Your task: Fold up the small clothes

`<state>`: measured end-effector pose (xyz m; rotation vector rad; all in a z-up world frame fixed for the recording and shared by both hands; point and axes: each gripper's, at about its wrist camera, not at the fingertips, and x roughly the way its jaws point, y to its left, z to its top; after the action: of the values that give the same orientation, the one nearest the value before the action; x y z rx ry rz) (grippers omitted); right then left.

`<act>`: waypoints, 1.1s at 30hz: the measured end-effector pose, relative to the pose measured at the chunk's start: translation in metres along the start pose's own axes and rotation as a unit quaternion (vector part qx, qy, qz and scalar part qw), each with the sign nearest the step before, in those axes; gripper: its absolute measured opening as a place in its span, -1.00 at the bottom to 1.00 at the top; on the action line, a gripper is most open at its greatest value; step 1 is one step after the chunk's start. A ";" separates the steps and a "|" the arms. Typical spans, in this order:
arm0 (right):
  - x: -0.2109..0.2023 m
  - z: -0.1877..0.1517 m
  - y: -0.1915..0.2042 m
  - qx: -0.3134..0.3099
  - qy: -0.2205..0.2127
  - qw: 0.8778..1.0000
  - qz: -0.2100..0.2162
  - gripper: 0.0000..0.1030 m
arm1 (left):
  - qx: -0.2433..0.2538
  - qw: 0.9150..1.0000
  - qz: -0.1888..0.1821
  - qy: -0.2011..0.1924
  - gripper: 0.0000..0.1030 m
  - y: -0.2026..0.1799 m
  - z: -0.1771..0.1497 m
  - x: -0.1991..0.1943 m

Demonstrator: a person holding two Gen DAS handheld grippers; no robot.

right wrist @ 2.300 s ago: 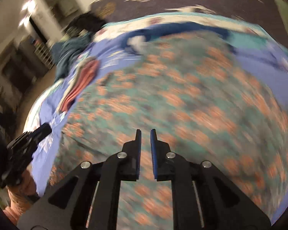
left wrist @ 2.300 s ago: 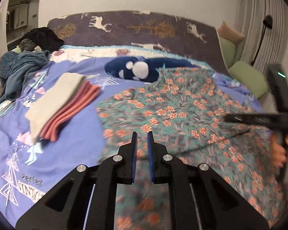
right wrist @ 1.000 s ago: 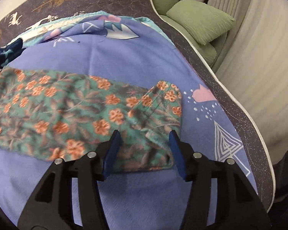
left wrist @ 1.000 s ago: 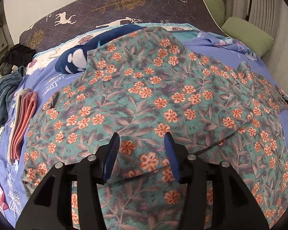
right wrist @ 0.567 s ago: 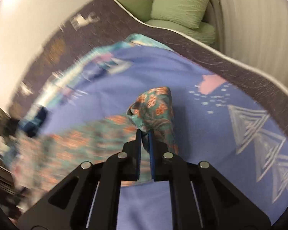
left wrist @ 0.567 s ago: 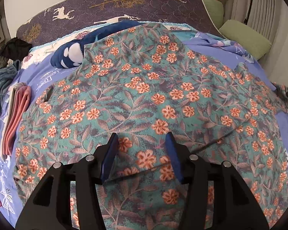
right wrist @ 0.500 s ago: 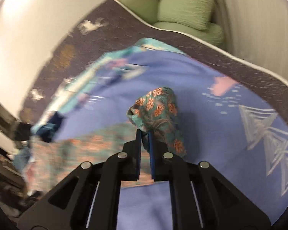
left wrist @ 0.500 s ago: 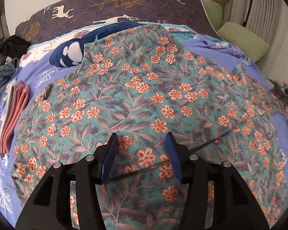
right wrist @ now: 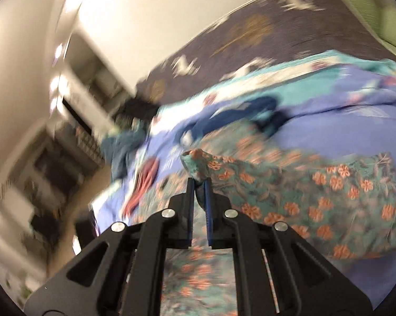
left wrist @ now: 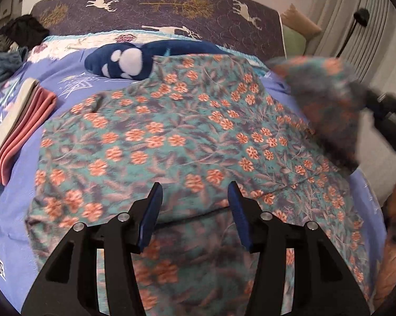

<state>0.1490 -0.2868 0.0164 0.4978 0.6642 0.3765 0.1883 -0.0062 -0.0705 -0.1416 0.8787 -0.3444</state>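
Note:
A teal floral garment (left wrist: 187,137) with orange flowers lies spread on the blue bedspread (left wrist: 21,210). My left gripper (left wrist: 194,205) is open and empty, hovering just above the garment's near part. My right gripper (right wrist: 198,184) is shut on a bunched end of the floral garment (right wrist: 316,192) and holds it lifted over the rest of the cloth. In the left wrist view that lifted end (left wrist: 327,97) shows blurred at the right, with the right gripper (left wrist: 387,115) behind it.
A folded pink and beige stack (left wrist: 16,123) lies at the left on the bed. A navy plush with white paw pads (left wrist: 124,63) sits behind the garment. Dark clothes (left wrist: 18,31) are piled at the far left, and curtains (left wrist: 356,26) hang at the right.
My right gripper shut on the garment's right end and has carried it up and leftward over the cloth. My left gripper stayed open over the garment and drew back slightly.

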 end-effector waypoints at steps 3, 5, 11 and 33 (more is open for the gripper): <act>0.046 -0.025 0.026 -0.038 0.059 0.997 -0.011 -0.85 | -0.027 0.998 -0.050 0.007 0.01 0.013 0.003 -0.004; 0.070 -0.045 0.029 -0.050 0.094 0.994 -0.026 -0.85 | -0.041 0.995 -0.090 0.028 0.01 0.016 0.006 0.002; 0.084 -0.073 0.024 -0.063 0.122 0.989 -0.059 -0.85 | -0.068 0.983 -0.149 0.082 0.01 0.013 0.021 0.033; 0.068 -0.043 0.080 -0.110 0.044 0.991 -0.063 -0.85 | -0.047 0.993 -0.104 0.000 -0.95 -0.012 0.104 -0.001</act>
<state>0.1567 -0.1751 -0.0023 0.2284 0.7255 0.3494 0.2652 -0.0189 -0.0010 -0.3215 0.8830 -0.4986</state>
